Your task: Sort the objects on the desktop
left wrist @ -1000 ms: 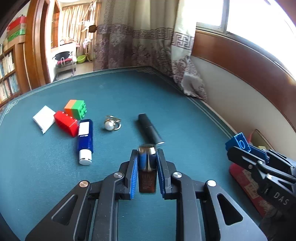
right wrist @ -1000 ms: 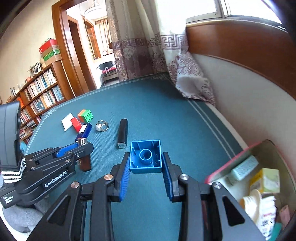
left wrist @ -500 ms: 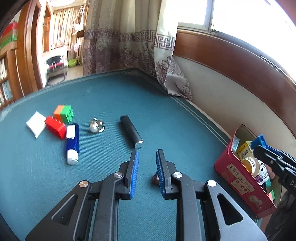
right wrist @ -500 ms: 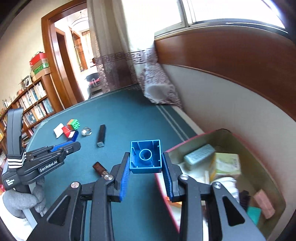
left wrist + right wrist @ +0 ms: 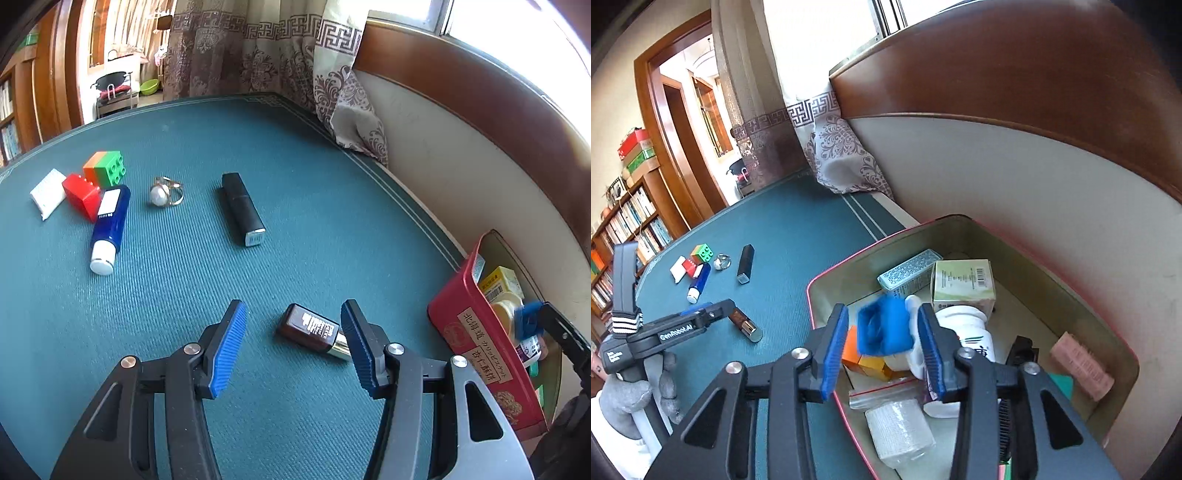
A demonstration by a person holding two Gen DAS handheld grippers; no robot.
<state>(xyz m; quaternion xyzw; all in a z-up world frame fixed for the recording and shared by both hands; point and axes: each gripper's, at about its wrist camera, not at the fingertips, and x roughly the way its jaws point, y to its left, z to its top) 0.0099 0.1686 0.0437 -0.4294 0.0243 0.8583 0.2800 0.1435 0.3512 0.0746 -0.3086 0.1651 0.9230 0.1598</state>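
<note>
teal ribbed mat covers the counter point(image 5: 332, 206), with a pale line border near its edge.

left gripper point(image 5: 293, 338): jaws opening, spread wide, blue ribbed pads bare. a brown bottle with a gold cap point(image 5: 314, 330) lies on its side on the mat between the pads, touching neither that can be seen, cap toward the right-hand pad.

right gripper point(image 5: 882, 338): over the open red tin point(image 5: 997, 236), jaws opening. a blue building brick point(image 5: 884, 325) sits between the pads, blurred; a gap shows on the left-hand side, and contact on the other side cannot be told.

items on the mat, far side, well apart from the left gripper:
- black lipstick tube point(image 5: 242, 208), lying flat, silver end nearest.
- pearl ring point(image 5: 164, 191), beside the tube.
- blue tube with white cap point(image 5: 109, 229), lying flat, cap nearest.
- red brick point(image 5: 82, 195), touching the blue tube's far end.
- orange-and-green brick point(image 5: 104, 168), just behind the red brick.
- white flat piece point(image 5: 48, 192), beside the red brick.

tin contents, right wrist view: pale green box point(image 5: 962, 282), patterned teal case point(image 5: 910, 267), white jar point(image 5: 967, 332), orange blocks point(image 5: 866, 360), pink piece point(image 5: 1080, 365), clear wrapped roll point(image 5: 899, 428), zip bag. the tin stands at the counter's edge by the cream wall.

a grey gloved hand point(image 5: 626, 402) carries the left gripper's handle.
</note>
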